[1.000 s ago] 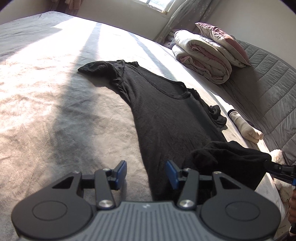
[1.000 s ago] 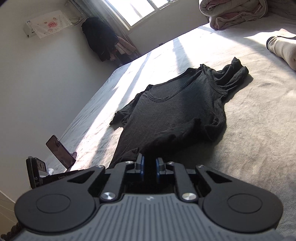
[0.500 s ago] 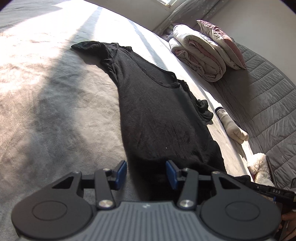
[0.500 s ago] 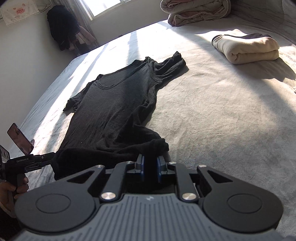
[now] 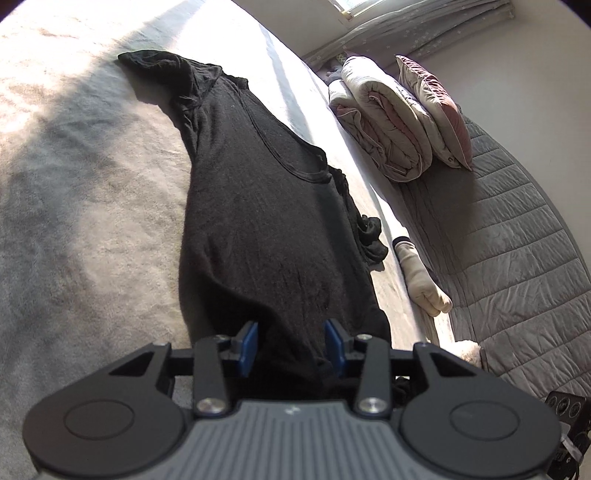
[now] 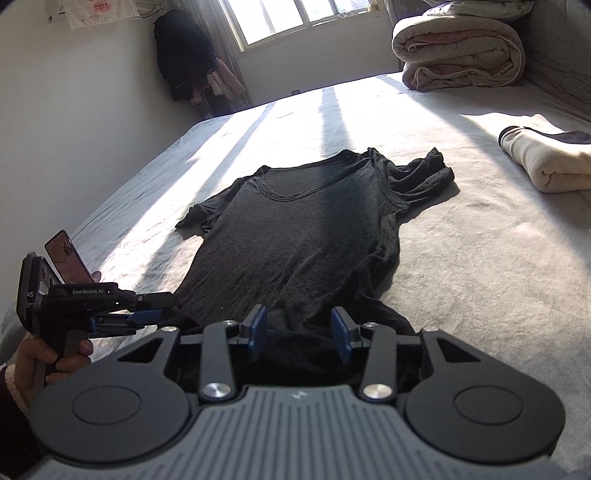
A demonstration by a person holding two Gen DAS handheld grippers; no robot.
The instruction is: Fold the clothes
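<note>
right gripper (image 6: 300,334) fingers opened, T-shirt (image 6: 310,236) released

Black shirt (image 6: 306,236): hem hidden behind right gripper (image 6: 300,332) body. Cream garment (image 6: 546,166): cut by frame edge. Wall poster (image 6: 96,11): print illegible.

Wide bed with pale grey plush cover (image 6: 480,280), sunlit in bands. Black short-sleeved knit T-shirt (image 6: 306,236) spread flat mid-bed, neckline far, hem near. Rolled cream fleece garment (image 6: 546,166) lying right, apart from shirt. Folded beige-and-pink quilt (image 6: 461,51) at far right.
</note>
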